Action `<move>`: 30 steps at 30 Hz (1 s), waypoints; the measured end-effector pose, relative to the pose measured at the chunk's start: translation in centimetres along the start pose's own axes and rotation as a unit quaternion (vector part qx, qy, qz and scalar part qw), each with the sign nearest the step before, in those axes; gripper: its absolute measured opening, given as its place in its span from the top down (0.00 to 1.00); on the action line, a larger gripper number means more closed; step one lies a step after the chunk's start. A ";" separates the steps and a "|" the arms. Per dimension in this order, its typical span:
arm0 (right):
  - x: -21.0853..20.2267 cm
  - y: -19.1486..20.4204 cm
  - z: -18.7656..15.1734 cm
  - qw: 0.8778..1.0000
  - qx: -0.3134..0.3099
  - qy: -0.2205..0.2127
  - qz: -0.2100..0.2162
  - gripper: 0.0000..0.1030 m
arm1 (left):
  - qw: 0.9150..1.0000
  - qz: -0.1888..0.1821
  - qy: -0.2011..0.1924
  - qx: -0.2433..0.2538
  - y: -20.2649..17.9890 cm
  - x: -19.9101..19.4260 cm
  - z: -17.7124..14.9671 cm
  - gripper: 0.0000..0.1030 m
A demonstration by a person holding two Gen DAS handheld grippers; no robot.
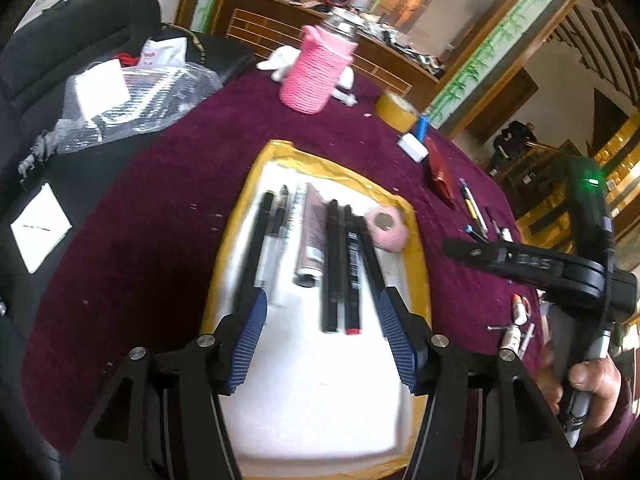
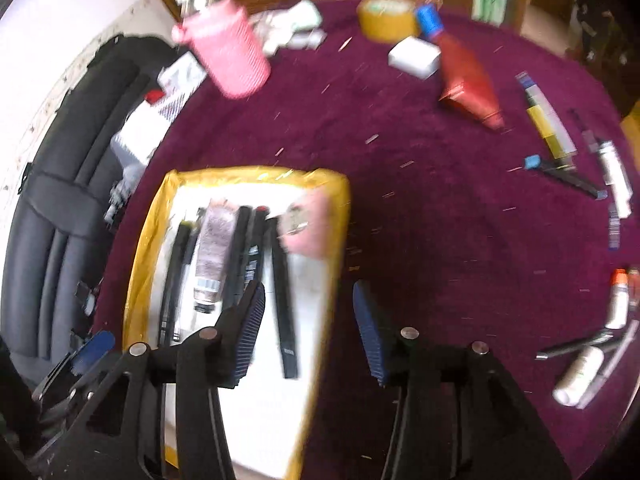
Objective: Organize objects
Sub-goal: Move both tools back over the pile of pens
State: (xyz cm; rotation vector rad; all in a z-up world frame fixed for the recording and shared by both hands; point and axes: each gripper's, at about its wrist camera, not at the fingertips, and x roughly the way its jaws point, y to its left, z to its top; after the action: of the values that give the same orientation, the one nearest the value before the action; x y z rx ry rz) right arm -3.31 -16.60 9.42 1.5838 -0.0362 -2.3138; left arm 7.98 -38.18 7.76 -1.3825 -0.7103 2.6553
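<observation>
the white tray [image 1: 320, 392] on the table [image 1: 160, 208] holds pens and a tube [image 1: 310, 236] in a row. both claws, left [image 1: 320, 344] and right [image 2: 308, 332], stand apart, empty (right view blurred). fetching another pen [image 2: 568, 172] next, she should lay it parallel.

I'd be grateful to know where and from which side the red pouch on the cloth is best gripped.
Probably the red pouch at its broad middle, from above, jaws across its width: it lies flat on the purple cloth, and the white block crowds its far end.
</observation>
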 end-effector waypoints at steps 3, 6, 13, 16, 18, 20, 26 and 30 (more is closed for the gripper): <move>-3.1 -1.6 -0.3 0.998 -0.006 -0.049 -0.044 0.57 | 1.000 -0.012 -0.004 0.016 -1.8 -0.1 -0.1 0.49; -8.2 -4.0 -1.4 0.977 -0.009 -0.159 -0.145 0.55 | 0.998 -0.023 -0.021 0.051 -4.9 -0.3 -0.2 0.49; -8.0 -16.0 -2.8 0.983 0.086 -0.082 -0.142 0.00 | 0.991 -0.055 0.002 0.119 -12.4 0.9 -1.8 0.49; -7.9 -22.8 -5.1 0.973 0.193 -0.051 -0.119 0.00 | 0.988 -0.068 0.024 0.135 -15.7 1.7 -3.0 0.49; -9.3 -25.8 -6.8 0.965 0.216 -0.067 -0.136 0.00 | 0.986 -0.072 0.037 0.146 -17.7 2.2 -3.9 0.49; -10.3 -28.7 -8.2 0.960 0.237 -0.072 -0.130 0.00 | 0.983 -0.078 0.053 0.160 -19.9 3.0 -4.9 0.49; -10.1 -34.8 -12.6 0.952 0.284 -0.068 -0.091 0.00 | 0.968 -0.091 0.116 0.204 -25.6 6.5 -9.0 0.49; -10.3 -37.7 -14.4 0.950 0.296 -0.061 -0.076 0.00 | 0.961 -0.080 0.149 0.219 -29.0 9.6 -11.4 0.49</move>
State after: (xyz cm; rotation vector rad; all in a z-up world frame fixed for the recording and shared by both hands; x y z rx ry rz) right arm 3.37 24.35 5.39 1.7403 -0.7247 -2.6797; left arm 6.91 -5.59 7.23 -1.4695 -0.1751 2.2248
